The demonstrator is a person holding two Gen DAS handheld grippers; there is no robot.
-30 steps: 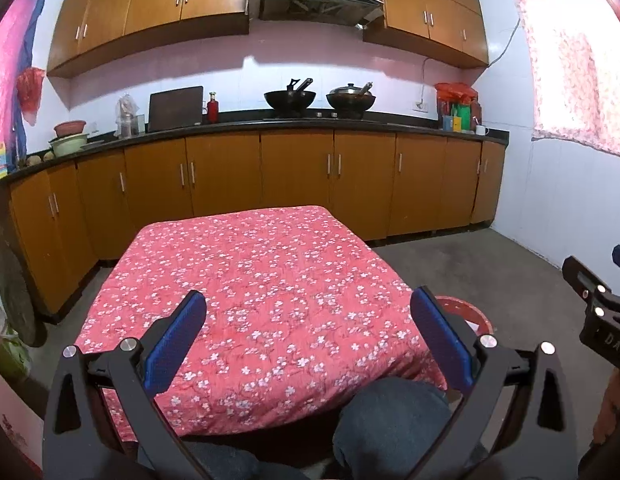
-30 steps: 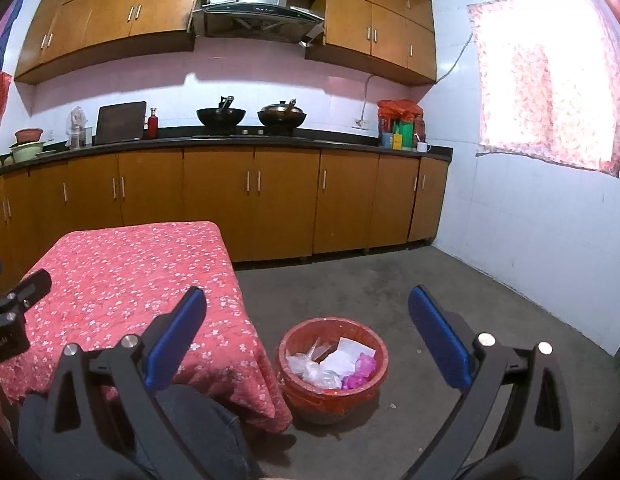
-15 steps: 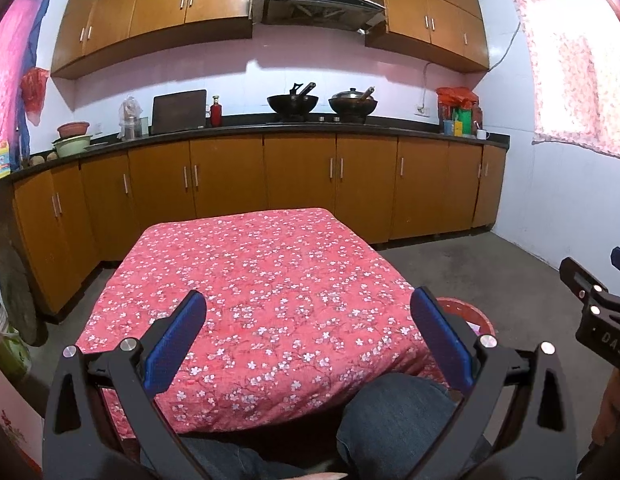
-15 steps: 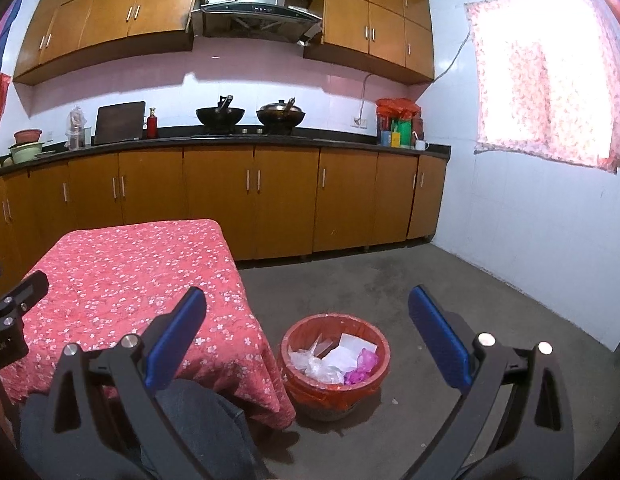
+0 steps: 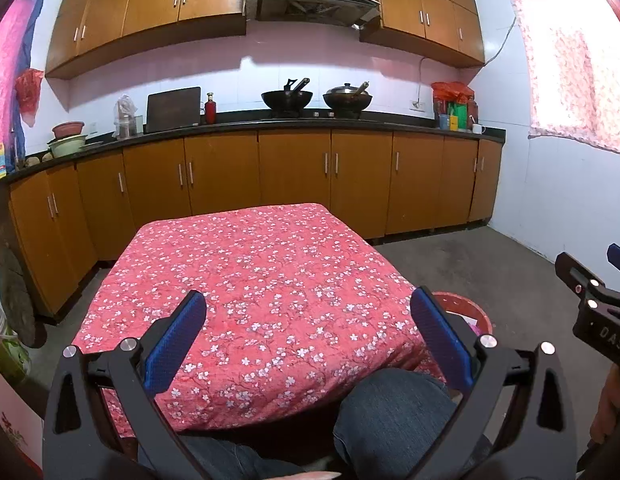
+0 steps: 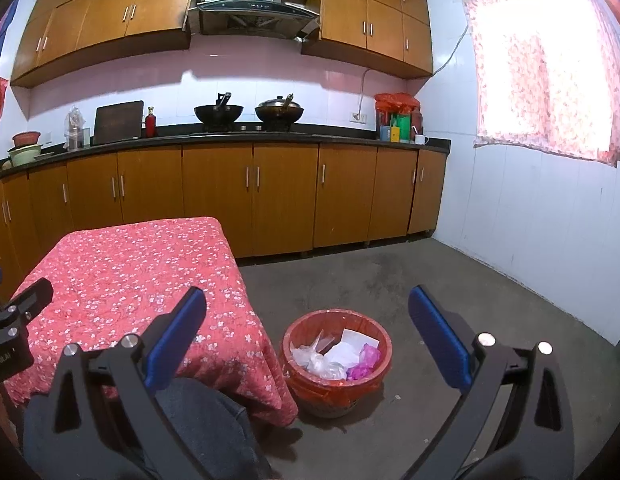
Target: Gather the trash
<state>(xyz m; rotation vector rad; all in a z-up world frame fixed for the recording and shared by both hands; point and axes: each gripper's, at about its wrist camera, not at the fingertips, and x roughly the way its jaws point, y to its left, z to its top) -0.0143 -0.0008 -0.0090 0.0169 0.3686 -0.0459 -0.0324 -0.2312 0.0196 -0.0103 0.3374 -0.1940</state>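
Note:
A round red bin [image 6: 337, 376] stands on the floor to the right of the table. It holds white paper, clear plastic and a pink wrapper [image 6: 364, 360]. Its rim [image 5: 472, 312] peeks out past the table corner in the left wrist view. My left gripper [image 5: 307, 332] is open and empty above the near edge of the table with the red floral cloth [image 5: 261, 280]. My right gripper [image 6: 307, 330] is open and empty, held above the floor in front of the bin. No loose trash shows on the cloth.
Wooden cabinets [image 5: 293, 176] and a dark counter run along the far wall, with two woks [image 5: 287, 98] and jars. A white tiled wall [image 6: 530, 216] and curtained window are at right. The person's jeans-clad knees [image 5: 390, 412] are under the near table edge. Bare concrete floor [image 6: 390, 272] lies around the bin.
Both views have shifted slightly; the bin sits a little farther right in the right wrist view. Both grippers stay open and empty.

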